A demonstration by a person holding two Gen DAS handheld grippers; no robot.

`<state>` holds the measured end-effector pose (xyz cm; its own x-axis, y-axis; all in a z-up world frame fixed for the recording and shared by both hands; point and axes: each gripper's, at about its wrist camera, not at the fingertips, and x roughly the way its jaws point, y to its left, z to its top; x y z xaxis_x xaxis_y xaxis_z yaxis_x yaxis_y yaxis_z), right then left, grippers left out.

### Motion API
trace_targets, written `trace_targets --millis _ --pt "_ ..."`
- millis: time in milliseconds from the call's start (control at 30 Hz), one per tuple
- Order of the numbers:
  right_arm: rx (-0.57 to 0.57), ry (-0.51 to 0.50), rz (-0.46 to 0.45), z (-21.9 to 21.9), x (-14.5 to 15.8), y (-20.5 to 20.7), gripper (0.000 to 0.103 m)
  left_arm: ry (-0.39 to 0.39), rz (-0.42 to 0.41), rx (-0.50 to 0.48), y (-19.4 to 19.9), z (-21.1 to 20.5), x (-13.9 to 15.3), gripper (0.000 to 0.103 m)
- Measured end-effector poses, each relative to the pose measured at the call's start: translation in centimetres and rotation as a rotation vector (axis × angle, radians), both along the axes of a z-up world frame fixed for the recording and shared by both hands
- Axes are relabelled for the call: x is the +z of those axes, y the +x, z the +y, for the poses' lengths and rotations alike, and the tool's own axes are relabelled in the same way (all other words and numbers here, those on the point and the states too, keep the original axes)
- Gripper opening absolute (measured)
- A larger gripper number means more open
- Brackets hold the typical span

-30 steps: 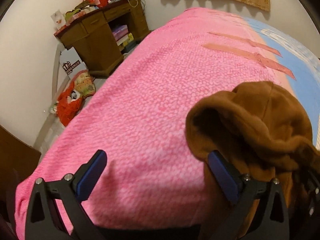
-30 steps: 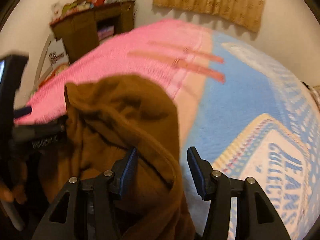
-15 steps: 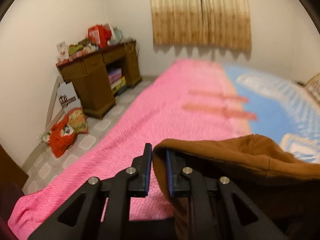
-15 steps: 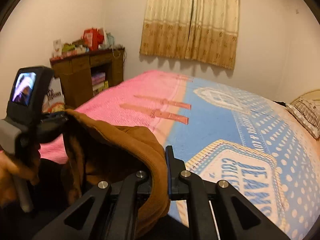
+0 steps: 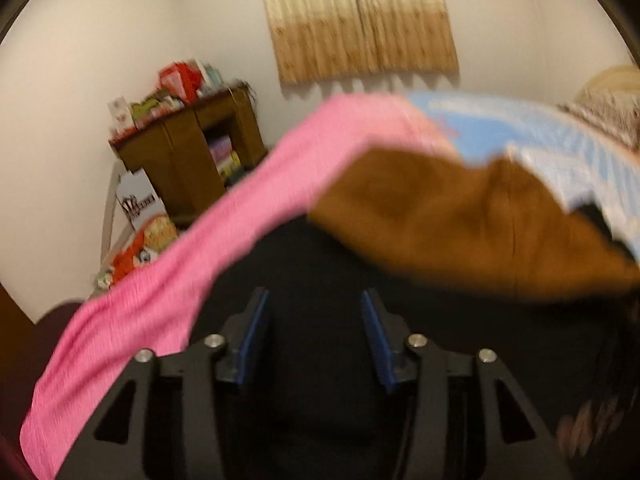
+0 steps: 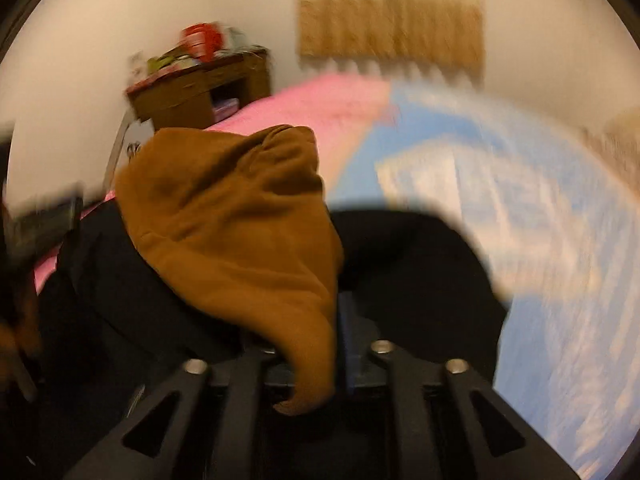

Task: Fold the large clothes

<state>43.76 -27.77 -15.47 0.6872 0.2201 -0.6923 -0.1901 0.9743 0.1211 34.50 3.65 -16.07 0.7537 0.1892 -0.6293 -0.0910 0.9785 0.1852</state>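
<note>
A: Starting at our left claw (image 5: 314, 336): the blue pads stand apart and are opening, with only a dark garment (image 5: 320, 272) showing behind the gap. We hold nothing on this side.

B: Agreed. And our right claw (image 6: 304, 344)?

A: Its jaws are opening too, but a tail of the brown hoodie (image 6: 240, 216) hangs down between them. The blur keeps us from telling whether the pads press on the cloth or whether it only drapes through.

B: Why would it lie that way?

A: We judge the hoodie is being let go onto the pile, so the cloth trails back toward the claw that carried it.

B: Where does the hoodie sit overall?

A: It lies heaped on the dark garment at the near edge of the bed (image 6: 540, 240), bunched and not yet flat. In the left view, the brown hoodie (image 5: 460, 216) sits off to the right of the left claw, apart from it.

B: And further out?

A: The bed cover is pink (image 5: 180, 280) on the left and blue on the right. Beyond the bed stand a cluttered wooden desk (image 5: 188, 152) against the wall and a curtain (image 5: 360, 20).

B: So the folding has scarcely begun?

A: As we judge it, yes; the hoodie needs spreading first.
</note>
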Motion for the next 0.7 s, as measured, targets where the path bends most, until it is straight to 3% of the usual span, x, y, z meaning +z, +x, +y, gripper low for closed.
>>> trace_targets --millis 33,100,233,300,367,500,567,633,700 --pt "-0.023 0.017 -0.009 -0.7 0.2 -0.4 0.057 0.011 0.001 -0.005 -0.6 0.2 -0.1 0.07" --pt "-0.043 0.075 0.001 -1.9 0.7 -0.9 0.059 0.038 -0.04 0.001 -2.0 0.9 0.3 0.081" --pt "-0.06 0.054 -0.021 -1.5 1.8 -0.8 0.059 0.021 -0.141 -0.025 -2.1 2.5 3.7 0.085" --pt "-0.054 0.021 -0.042 -0.9 2.3 -0.3 0.059 0.044 -0.164 -0.033 -0.5 3.1 5.1 0.092" --pt "-0.09 0.003 -0.073 -0.5 2.8 -0.1 0.059 0.076 -0.177 -0.026 1.1 4.1 5.4 0.094" --pt "-0.11 0.048 -0.084 -1.6 3.3 0.7 0.059 0.122 -0.092 -0.176 5.4 4.7 3.9 0.096" --pt "-0.119 0.123 -0.046 -2.9 3.3 1.5 0.059 0.088 -0.061 -0.245 6.3 4.9 3.4 0.096" --pt "-0.107 0.307 0.019 -4.7 2.5 2.6 0.059 -0.032 0.009 -0.226 8.9 5.7 3.4 0.096" --pt "-0.138 0.427 0.087 -6.3 1.4 3.6 0.059 -0.203 0.021 -0.159 10.6 7.2 3.9 0.096"
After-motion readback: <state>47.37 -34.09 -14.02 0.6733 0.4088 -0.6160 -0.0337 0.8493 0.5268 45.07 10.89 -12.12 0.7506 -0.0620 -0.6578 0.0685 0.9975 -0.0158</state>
